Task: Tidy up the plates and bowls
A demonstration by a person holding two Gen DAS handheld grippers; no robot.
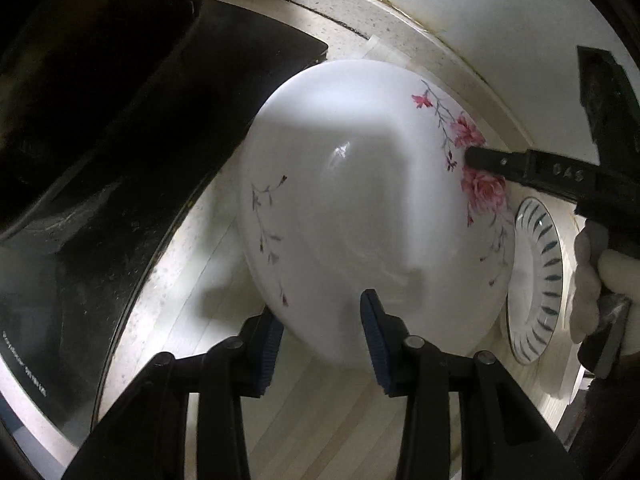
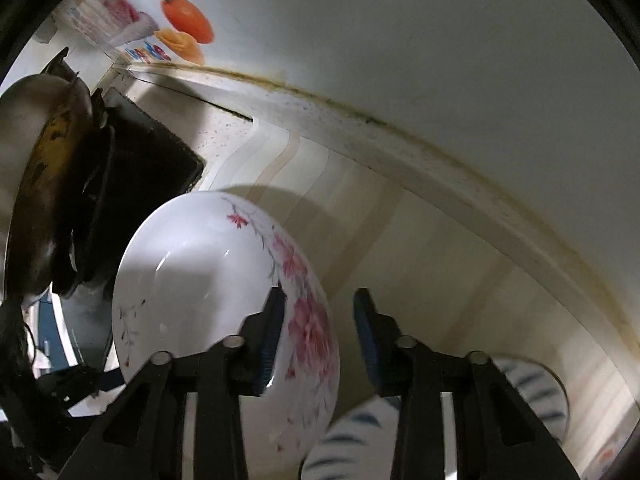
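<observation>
A white bowl with pink flowers (image 1: 360, 208) is tilted above the counter. My left gripper (image 1: 320, 336) straddles its near rim, one pad inside and one outside, with the jaws parted. My right gripper (image 2: 320, 336) straddles the flowered rim of the same bowl (image 2: 200, 280), also parted; its finger (image 1: 520, 164) shows at the bowl's far edge in the left wrist view. A white plate with dark blue dashes on its rim (image 1: 536, 280) lies beyond the bowl, and it also shows blurred under the right gripper (image 2: 532, 396).
A dark wok (image 1: 92, 92) sits on a black stove (image 1: 260, 52) to the left. The pale counter (image 2: 400, 220) runs along a white wall (image 2: 400, 40) with fruit stickers (image 2: 186, 20). A gloved hand (image 1: 600, 292) holds the right gripper.
</observation>
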